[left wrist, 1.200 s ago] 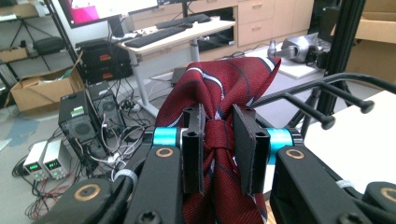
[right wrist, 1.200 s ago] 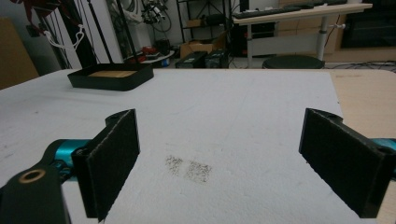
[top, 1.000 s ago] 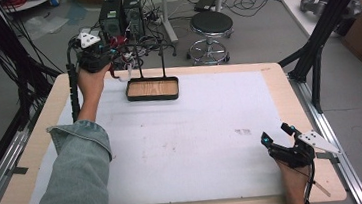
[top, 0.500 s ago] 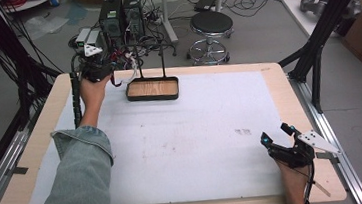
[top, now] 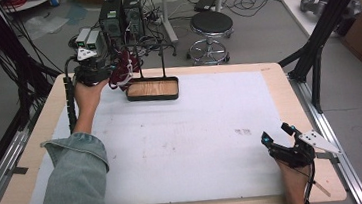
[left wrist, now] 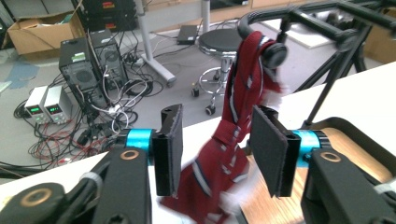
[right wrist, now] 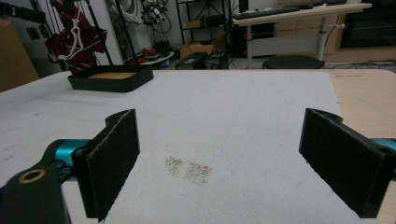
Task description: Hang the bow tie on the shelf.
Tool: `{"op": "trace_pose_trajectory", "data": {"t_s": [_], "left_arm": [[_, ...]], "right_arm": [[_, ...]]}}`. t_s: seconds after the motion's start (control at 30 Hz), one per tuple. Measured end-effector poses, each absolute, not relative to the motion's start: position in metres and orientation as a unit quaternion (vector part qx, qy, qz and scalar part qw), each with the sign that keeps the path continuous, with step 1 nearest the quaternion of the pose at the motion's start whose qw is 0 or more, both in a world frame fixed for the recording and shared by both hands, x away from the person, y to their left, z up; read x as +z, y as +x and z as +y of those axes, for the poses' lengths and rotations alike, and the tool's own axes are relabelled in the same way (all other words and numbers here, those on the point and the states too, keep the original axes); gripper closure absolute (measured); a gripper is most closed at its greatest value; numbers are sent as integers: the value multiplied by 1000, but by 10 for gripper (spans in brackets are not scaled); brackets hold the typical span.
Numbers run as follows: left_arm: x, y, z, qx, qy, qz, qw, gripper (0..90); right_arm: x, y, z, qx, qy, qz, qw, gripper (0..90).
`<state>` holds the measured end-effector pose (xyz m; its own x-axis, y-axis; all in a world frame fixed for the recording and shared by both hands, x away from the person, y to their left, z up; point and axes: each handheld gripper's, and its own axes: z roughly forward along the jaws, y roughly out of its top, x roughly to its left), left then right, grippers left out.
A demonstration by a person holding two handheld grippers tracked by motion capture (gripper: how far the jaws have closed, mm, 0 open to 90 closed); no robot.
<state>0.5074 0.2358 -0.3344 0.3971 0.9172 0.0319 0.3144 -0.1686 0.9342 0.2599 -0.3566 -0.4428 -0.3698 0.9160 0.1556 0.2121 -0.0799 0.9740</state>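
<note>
Left gripper view: my left gripper [left wrist: 215, 156], jaws spread around red striped cloth [left wrist: 236, 126] draped on black rack [left wrist: 299, 14]; hanging apparently done; right gripper [right wrist: 233, 163] spread, idle.

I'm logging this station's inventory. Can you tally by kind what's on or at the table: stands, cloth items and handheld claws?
Black metal stand with wooden tray base: 1
Dark red cloth with white stripes, hanging on the stand's rail: 1
Handheld black two-jaw claws: 2, left claw and right claw
Total: 4
</note>
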Motion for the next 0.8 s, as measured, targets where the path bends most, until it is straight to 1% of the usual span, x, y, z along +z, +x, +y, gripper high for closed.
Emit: {"op": "trace_pose_trajectory", "data": {"t_s": [0.07, 0.27, 0.37, 0.43, 0.5, 0.6, 0.63, 0.67, 0.8], "left_arm": [[-333, 499, 239, 321, 689, 444, 476, 527], [-330, 468, 247, 319, 675, 430, 507, 410], [-328, 452, 250, 319, 670, 423, 520, 375], [-327, 435, 251, 318, 665, 415, 533, 351], [-326, 430, 252, 319, 664, 410, 538, 320], [-326, 410, 252, 325, 661, 398, 547, 294], [-326, 410, 252, 325, 661, 398, 547, 286], [-327, 400, 252, 327, 658, 398, 550, 273], [-331, 386, 254, 332, 652, 395, 555, 238]], "right_arm": [[-443, 260, -357, 568, 468, 601, 310, 113], [-443, 259, -357, 570, 472, 597, 310, 112], [-442, 260, -358, 570, 470, 597, 312, 112], [-442, 260, -358, 571, 471, 596, 312, 113], [-442, 259, -358, 570, 472, 595, 313, 112], [-442, 259, -358, 570, 474, 594, 312, 112], [-442, 259, -358, 570, 474, 594, 312, 112], [-442, 259, -358, 569, 473, 594, 314, 112], [-442, 259, -358, 570, 474, 594, 313, 112]]}}
